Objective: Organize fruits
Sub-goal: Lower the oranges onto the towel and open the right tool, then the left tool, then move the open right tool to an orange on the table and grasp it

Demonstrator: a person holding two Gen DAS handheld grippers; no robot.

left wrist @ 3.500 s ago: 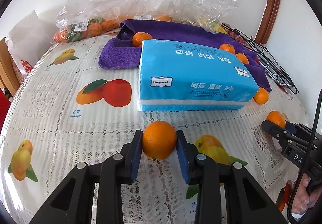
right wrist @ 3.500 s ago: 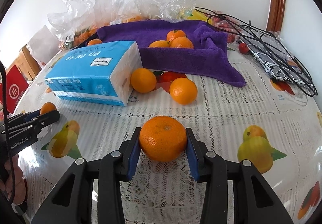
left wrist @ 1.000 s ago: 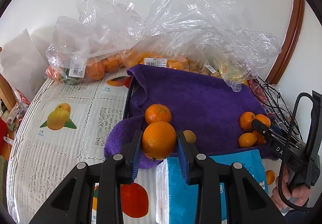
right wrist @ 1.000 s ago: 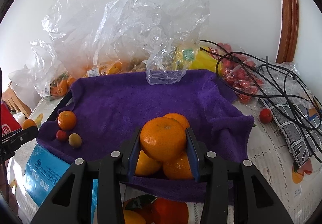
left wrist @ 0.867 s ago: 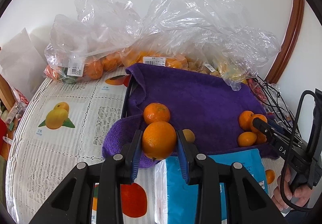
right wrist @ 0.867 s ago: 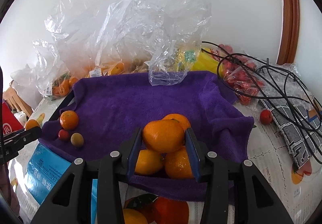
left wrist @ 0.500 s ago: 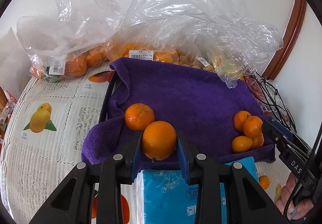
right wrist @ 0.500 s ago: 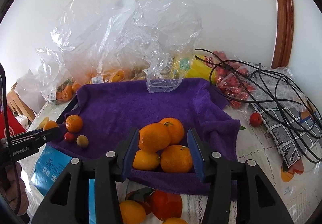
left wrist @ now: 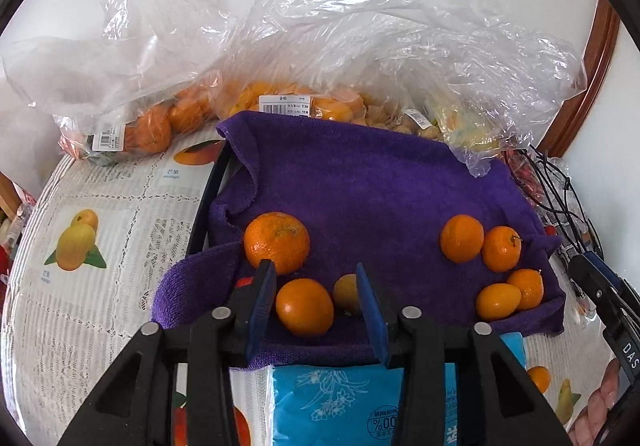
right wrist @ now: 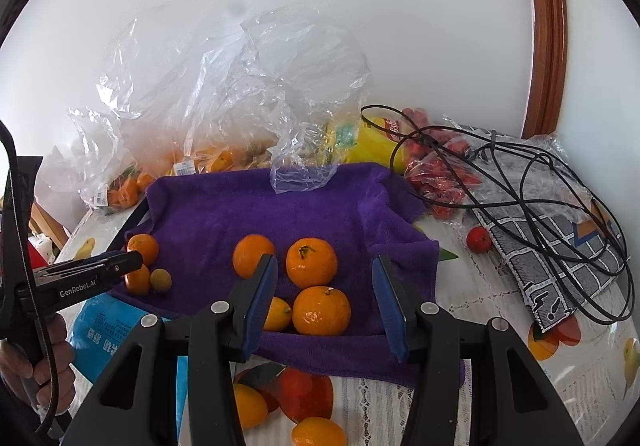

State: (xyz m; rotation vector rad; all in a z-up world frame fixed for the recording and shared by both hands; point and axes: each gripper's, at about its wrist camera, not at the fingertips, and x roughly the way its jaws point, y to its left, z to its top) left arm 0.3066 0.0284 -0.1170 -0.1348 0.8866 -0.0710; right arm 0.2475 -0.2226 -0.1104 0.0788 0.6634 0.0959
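Left wrist view: the left gripper stands spread apart over a purple towel, an orange lying loose between its fingers beside a larger mandarin. Right wrist view: the right gripper, also parted, frames a cluster of oranges ahead.

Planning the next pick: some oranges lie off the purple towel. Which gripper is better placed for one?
Probably right. The open right gripper has loose oranges on the tablecloth just beneath it; the left gripper hangs over the tissue pack.
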